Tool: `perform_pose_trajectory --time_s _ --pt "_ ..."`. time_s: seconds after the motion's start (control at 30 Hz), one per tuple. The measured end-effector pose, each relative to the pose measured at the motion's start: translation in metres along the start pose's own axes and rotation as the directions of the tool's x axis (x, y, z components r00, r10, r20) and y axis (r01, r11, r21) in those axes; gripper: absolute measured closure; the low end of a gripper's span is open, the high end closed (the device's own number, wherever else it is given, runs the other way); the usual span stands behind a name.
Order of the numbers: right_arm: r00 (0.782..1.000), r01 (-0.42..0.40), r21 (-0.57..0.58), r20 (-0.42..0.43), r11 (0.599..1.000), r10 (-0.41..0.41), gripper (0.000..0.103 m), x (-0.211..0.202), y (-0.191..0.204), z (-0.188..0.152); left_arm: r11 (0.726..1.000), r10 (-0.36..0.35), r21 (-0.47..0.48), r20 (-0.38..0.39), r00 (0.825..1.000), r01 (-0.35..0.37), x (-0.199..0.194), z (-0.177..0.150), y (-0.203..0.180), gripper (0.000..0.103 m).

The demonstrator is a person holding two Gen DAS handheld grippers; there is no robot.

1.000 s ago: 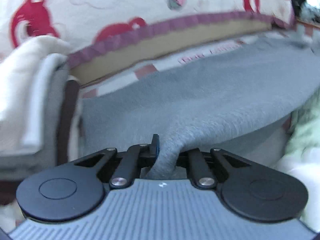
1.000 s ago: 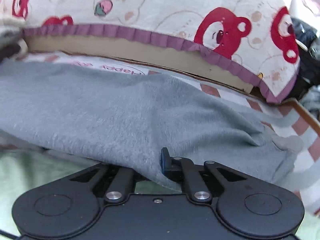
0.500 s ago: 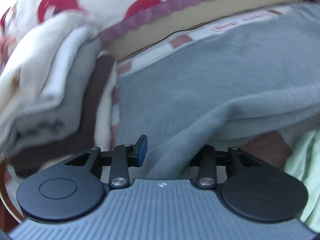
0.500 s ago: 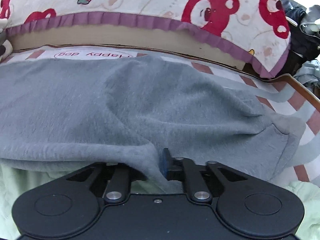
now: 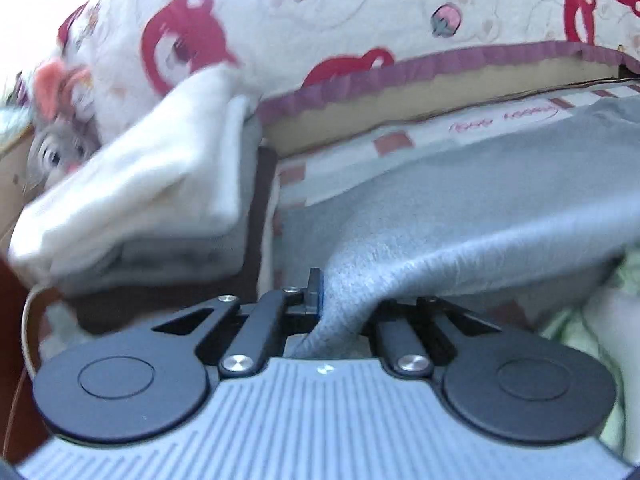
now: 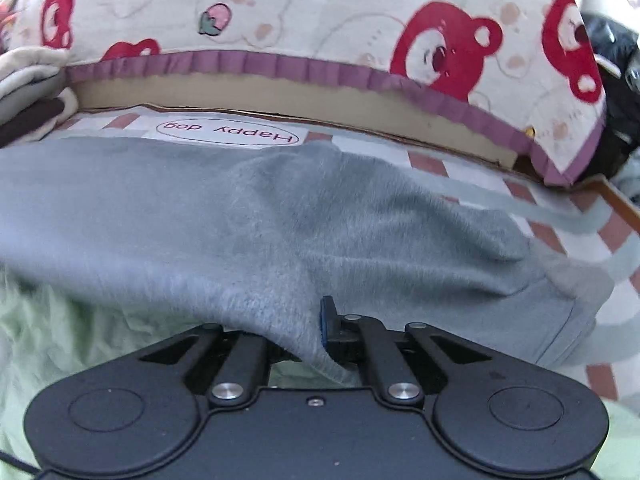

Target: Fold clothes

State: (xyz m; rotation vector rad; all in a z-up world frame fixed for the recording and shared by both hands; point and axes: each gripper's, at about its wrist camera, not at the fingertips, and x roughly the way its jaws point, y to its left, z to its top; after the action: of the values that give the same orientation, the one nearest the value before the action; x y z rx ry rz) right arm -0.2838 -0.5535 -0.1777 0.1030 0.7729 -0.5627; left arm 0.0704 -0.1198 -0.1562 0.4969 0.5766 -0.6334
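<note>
A grey fleece garment (image 5: 480,200) lies spread over the checked bed sheet (image 6: 560,216), its near edge lifted. In the left wrist view my left gripper (image 5: 346,308) is shut on a bunched fold of that edge, and the cloth hides its right finger. The same grey garment (image 6: 280,220) fills the right wrist view. There my right gripper (image 6: 304,332) is shut on its near edge, close to a hemmed corner at the right. The blue pad (image 6: 325,320) presses against the cloth.
A stack of folded clothes (image 5: 140,200), white on top with grey and brown beneath, stands at the left. A plush toy (image 5: 60,144) sits behind it. A bear-print quilt (image 6: 320,8) rises along the back. Light green cloth (image 6: 60,340) lies under the garment's near edge.
The left gripper's jaws stood wider half a second ago and have narrowed on the grey fold again. Its view swung towards the folded stack. The right gripper kept its hold and shifted slightly.
</note>
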Motion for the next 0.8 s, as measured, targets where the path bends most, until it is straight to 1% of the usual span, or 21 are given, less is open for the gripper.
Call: perform_pose_trajectory --time_s 0.03,0.07,0.1,0.13,0.17,0.23,0.27,0.3,0.37,0.43,0.47,0.5,0.57,0.6,0.67,0.73,0.8 --pt "1.000 -0.005 0.010 0.001 1.000 0.005 0.092 0.005 0.000 -0.001 1.000 0.000 -0.019 -0.023 1.000 0.000 0.004 -0.007 0.003 0.097" --pt "1.000 0.000 0.032 0.008 0.999 0.000 0.086 0.010 0.001 -0.002 0.999 -0.001 -0.038 -0.046 0.999 -0.001 0.009 -0.013 0.006 0.097" --pt "1.000 0.005 0.054 0.014 0.999 -0.006 0.083 0.015 0.002 -0.003 0.999 -0.001 -0.048 -0.065 0.998 -0.002 0.016 -0.015 0.007 0.096" --pt "1.000 0.011 0.078 0.019 0.997 -0.012 0.082 0.020 0.003 -0.004 0.998 0.000 -0.057 -0.083 0.997 -0.005 0.023 -0.016 0.008 0.093" --pt "1.000 0.021 0.113 0.020 0.993 -0.023 0.081 0.022 0.004 -0.006 0.997 -0.005 -0.072 -0.088 0.996 -0.002 0.027 -0.015 0.009 0.093" --pt "0.998 0.042 0.200 0.028 0.979 -0.049 0.080 0.025 0.005 -0.011 0.995 -0.011 -0.098 -0.087 0.996 0.003 0.029 -0.012 0.011 0.092" --pt "0.997 0.039 0.247 0.048 0.968 -0.052 0.079 0.021 0.002 -0.014 0.994 -0.012 -0.106 -0.082 0.997 0.003 0.028 -0.012 0.012 0.092" --pt "0.996 0.029 0.293 0.070 0.956 -0.052 0.080 0.017 -0.001 -0.016 0.993 -0.013 -0.115 -0.078 0.997 0.004 0.028 -0.011 0.013 0.092" --pt "0.992 -0.017 0.376 0.121 0.926 -0.031 0.083 0.007 -0.012 -0.019 0.991 -0.017 -0.131 -0.087 0.996 0.006 0.028 -0.012 0.015 0.091" --pt "0.984 -0.084 0.458 0.177 0.885 0.002 0.086 0.002 -0.025 -0.021 0.995 -0.012 -0.104 -0.085 0.996 0.003 0.032 -0.007 0.011 0.089" --pt "0.982 -0.107 0.487 0.191 0.867 0.014 0.087 0.002 -0.032 -0.020 0.996 -0.009 -0.089 -0.084 0.996 0.002 0.034 -0.004 0.009 0.088" --pt "0.979 -0.126 0.512 0.203 0.850 0.023 0.088 0.004 -0.038 -0.018 0.997 -0.006 -0.075 -0.083 0.997 0.000 0.036 -0.002 0.006 0.088" --pt "0.976 -0.139 0.540 0.215 0.830 0.024 0.090 0.013 -0.048 -0.009 0.999 -0.001 -0.045 -0.080 0.997 -0.003 0.040 0.003 0.001 0.088" --pt "0.977 -0.136 0.544 0.214 0.828 0.020 0.090 0.020 -0.051 -0.001 1.000 0.002 -0.030 -0.079 0.997 -0.004 0.043 0.006 -0.001 0.088" --pt "0.978 -0.124 0.548 0.207 0.827 0.010 0.090 0.034 -0.059 0.015 0.999 0.016 0.029 -0.079 0.997 -0.014 0.052 0.017 -0.008 0.086" --pt "0.985 -0.086 0.527 0.173 0.845 -0.007 0.090 0.053 -0.070 0.035 0.997 0.023 0.081 -0.079 0.997 -0.016 0.063 0.028 -0.015 0.084" --pt "0.992 -0.055 0.486 0.128 0.872 -0.009 0.090 0.071 -0.075 0.051 0.995 0.011 0.101 -0.086 0.996 -0.002 0.076 0.037 -0.018 0.084"
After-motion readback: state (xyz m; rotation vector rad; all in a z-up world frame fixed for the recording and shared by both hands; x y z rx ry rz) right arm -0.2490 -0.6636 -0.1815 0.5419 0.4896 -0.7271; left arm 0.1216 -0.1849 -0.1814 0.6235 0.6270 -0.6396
